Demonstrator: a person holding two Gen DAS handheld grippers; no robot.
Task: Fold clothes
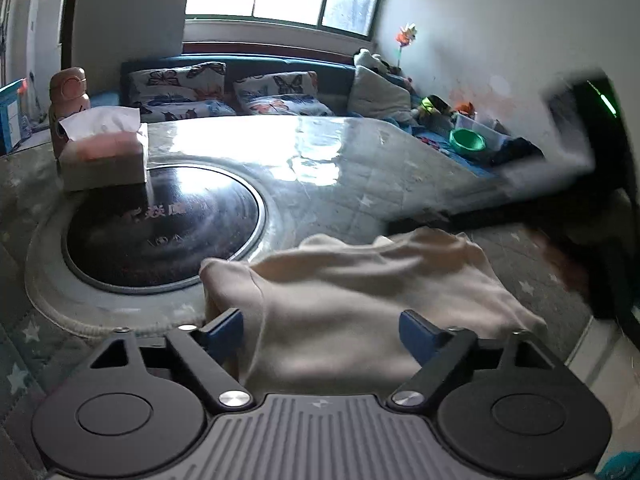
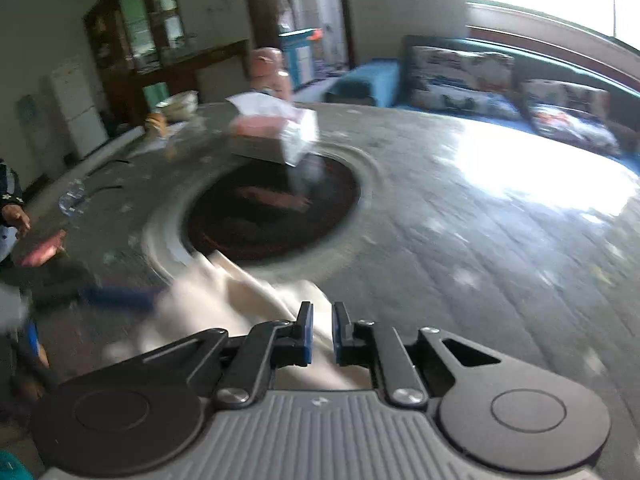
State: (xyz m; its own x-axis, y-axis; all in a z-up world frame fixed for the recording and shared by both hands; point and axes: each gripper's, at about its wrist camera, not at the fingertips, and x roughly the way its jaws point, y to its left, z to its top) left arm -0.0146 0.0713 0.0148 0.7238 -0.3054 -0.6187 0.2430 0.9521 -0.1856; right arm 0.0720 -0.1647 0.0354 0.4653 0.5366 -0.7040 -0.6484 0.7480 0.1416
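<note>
Cream-coloured soft cotton garment (image 1: 360,280) lies bunched on the grey star-patterned glossy table (image 1: 340,168), just this side of the round black glass hob plate (image 1: 160,232) sunk into the tabletop, and both tools are right on it! The left gripper (image 1: 322,334) sits low with its blue-padded jaws spread wide, cloth lying in the gap between them but nothing pinched, so it looks set either to bite down on the near edge or to have just let it drop. Over in the right wrist view, the right gripper (image 2: 320,334) has its jaws drawn nearly together with a fold of the cream cloth (image 2: 256,300) caught between the pads, so I judge it is clamped on the fabric, though the blur keeps me from swearing to contact. That pinch suggests a corner is being carried or pulled over the body of the garment. How many folds are in it, I cannot tell: the cloth is rumpled and partly hidden. A pink-and-white soft tissue pack (image 1: 104,156) rests at the far rim of the hob plate, well apart from the work.
</note>
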